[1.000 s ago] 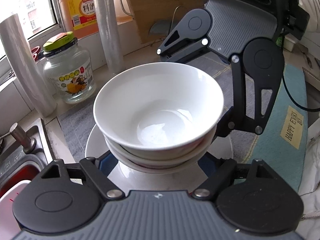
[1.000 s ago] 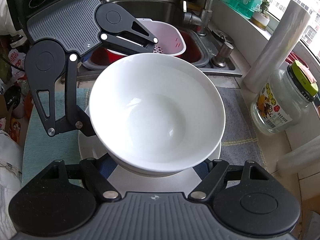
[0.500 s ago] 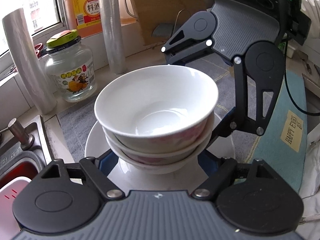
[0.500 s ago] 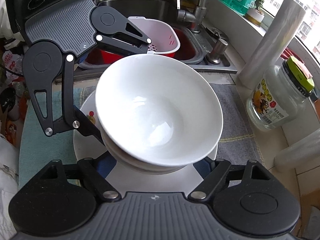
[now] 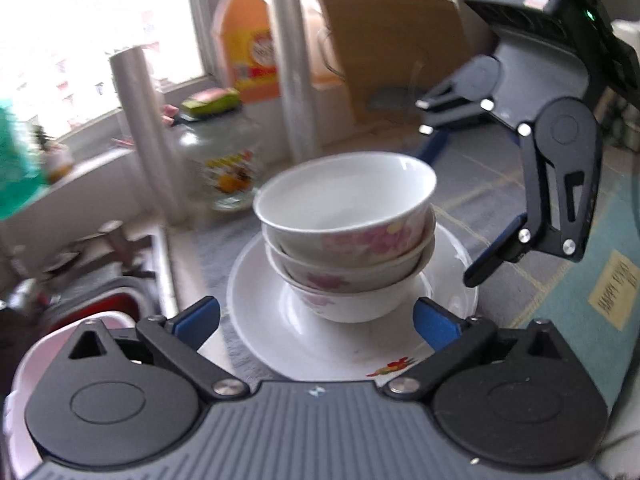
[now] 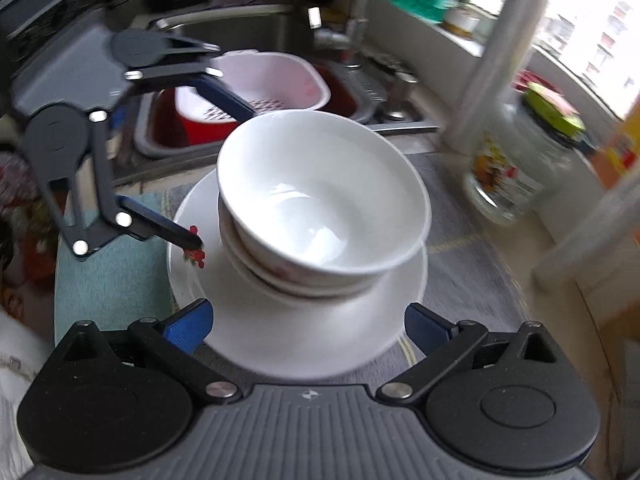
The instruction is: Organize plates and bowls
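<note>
**Bowls nested on the plate, both grippers spread wide**

At the centre of both wrist views stands a stack of three glazed white bowls (image 5: 347, 236), their rounded outer walls printed with pink flowers, nested one inside another. The stack rests on a wide, shallow white plate (image 5: 260, 304) with a small red motif near its rim, and the plate lies on a grey woven mat (image 6: 464, 236).

Along the bottom of the left wrist view, the left gripper (image 5: 316, 320) has just been opening; its blue-padded fingers (image 5: 198, 316) stand far apart on either side of the stack, touching nothing. The right gripper (image 6: 308, 326) has likewise just been opening, its blue pads wide over the plate's near rim, nothing held. Each gripper, black and ribbed grey, shows in the other's view.

Left of centre in the left view stands a blurred clear glass jar (image 5: 220, 160) with a green lid. At upper centre of the right view, a pink perforated colander (image 6: 272, 80) sits in the steel sink (image 6: 240, 28).
</note>
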`<state>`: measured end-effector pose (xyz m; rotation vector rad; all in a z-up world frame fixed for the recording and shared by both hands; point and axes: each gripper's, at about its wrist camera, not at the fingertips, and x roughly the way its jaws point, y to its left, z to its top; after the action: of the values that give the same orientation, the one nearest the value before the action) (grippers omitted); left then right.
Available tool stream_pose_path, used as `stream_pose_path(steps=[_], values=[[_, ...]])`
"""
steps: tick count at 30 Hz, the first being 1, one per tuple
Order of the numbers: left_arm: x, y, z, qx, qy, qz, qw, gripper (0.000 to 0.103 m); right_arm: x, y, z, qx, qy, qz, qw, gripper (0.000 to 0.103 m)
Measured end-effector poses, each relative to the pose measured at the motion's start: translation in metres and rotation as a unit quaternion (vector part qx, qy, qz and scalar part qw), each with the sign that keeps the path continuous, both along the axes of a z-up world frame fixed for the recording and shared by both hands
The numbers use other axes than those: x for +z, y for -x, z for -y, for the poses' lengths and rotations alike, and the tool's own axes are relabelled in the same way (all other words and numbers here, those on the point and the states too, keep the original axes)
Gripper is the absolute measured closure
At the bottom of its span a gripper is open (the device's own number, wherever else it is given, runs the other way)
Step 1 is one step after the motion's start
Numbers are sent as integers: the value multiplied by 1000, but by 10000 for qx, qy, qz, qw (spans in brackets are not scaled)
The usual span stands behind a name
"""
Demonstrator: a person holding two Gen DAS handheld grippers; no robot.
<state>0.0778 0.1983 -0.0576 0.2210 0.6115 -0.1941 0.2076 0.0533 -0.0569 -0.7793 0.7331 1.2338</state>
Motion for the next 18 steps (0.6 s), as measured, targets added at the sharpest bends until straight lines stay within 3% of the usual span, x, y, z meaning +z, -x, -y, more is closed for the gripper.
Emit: stream_pose_path(steps=[4, 7, 11, 16, 18], values=[[10, 22, 14, 729, 333, 89, 9967, 1, 6, 13, 15, -960, -109, 62, 9953, 0], [20, 36, 28, 1481, 722, -17, 9863, 1, 6, 21, 28, -1789, -124, -76, 9838, 0], [36, 56, 57, 2293, 907, -164, 9690, 1, 9, 40, 51, -2650, -96, -245, 9639, 0], [55, 84, 93, 3001, 737, -268, 9507, 1, 25, 67, 80, -3014, -458, -431, 9514, 0], [63, 93, 100, 3131, 853, -214, 9456, 1, 31, 78, 88, -3102, -594, -465, 9477, 0]])
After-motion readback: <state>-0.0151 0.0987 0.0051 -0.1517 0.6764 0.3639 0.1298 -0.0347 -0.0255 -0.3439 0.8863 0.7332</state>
